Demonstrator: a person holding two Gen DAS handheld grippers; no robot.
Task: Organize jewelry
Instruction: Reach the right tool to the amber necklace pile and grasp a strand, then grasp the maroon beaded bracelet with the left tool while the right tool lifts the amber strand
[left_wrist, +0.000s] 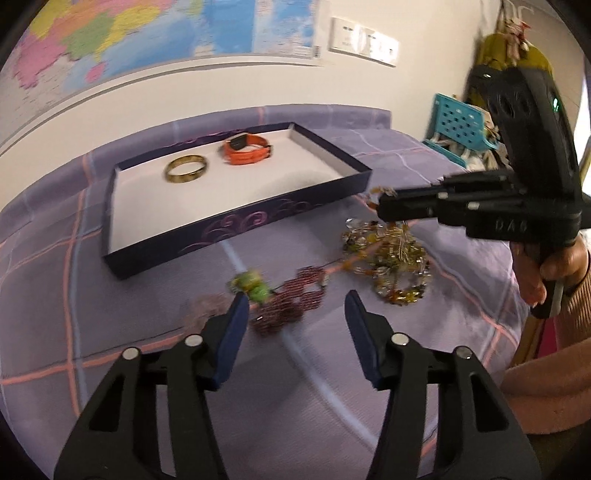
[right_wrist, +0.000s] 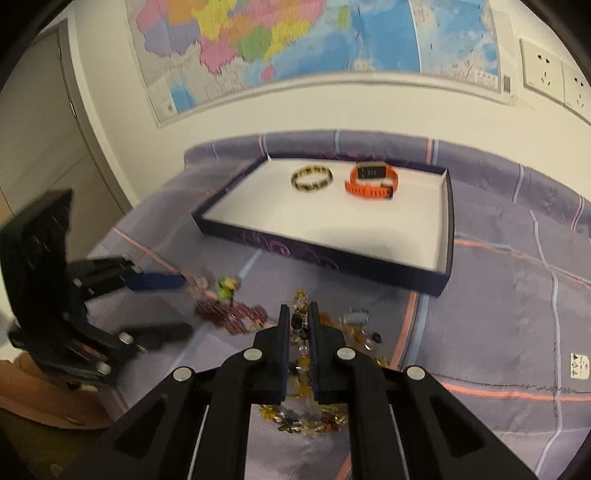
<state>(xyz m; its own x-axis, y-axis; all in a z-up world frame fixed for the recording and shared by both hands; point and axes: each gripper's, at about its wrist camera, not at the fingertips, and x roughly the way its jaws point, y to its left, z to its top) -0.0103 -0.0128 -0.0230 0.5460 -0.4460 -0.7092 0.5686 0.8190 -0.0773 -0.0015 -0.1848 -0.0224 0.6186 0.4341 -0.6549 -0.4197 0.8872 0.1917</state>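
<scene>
- Purple checked cloth covers the surface in the left wrist view; a shallow dark tray with a white floor sits on it near the wall.
- Inside the tray lie a gold bangle and an orange watch, side by side and apart.
- Left tongs stand apart with nothing between the pads, over a dark red beaded piece on the cloth; a green charm lies just beside the left pad.
- Amber beads lie in a heap to the right, under the right tongs, which a hand holds.
- Wall map hangs above, blurred.
- Right wrist view: the right tongs are clamped on a strand of the amber beads; the rest of it lies on the cloth below.
- The tray lies beyond, with bangle and watch near its far wall.
- Left tongs show at the left, blurred, beside the red piece and charm.
</scene>
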